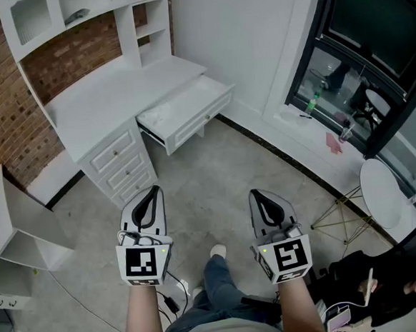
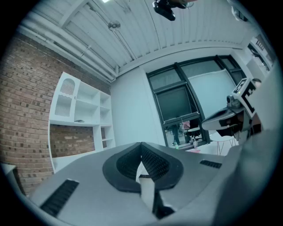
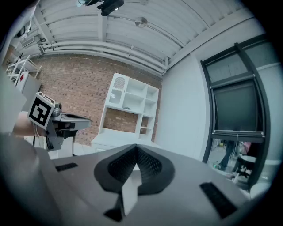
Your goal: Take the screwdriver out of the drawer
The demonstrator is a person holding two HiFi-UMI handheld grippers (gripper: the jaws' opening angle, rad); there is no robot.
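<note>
A white desk (image 1: 109, 91) stands against the brick wall, and its wide top drawer (image 1: 189, 109) is pulled open toward the room. I make out no screwdriver inside the drawer from the head view. My left gripper (image 1: 153, 192) (image 2: 141, 150) and right gripper (image 1: 260, 195) (image 3: 135, 152) are held level side by side over the concrete floor, well short of the drawer. Both point toward the desk with their jaws together and nothing between them. In the right gripper view the left gripper (image 3: 66, 121) shows at the left, and the desk's shelf unit (image 3: 130, 106) stands ahead.
A stack of small drawers (image 1: 118, 165) sits under the desk's left part. A white panel (image 1: 19, 227) leans at the left. At the right are a round white table (image 1: 382, 191), a gold wire stand (image 1: 341, 216) and a seated person (image 1: 390, 287). A cable (image 1: 75, 297) trails on the floor.
</note>
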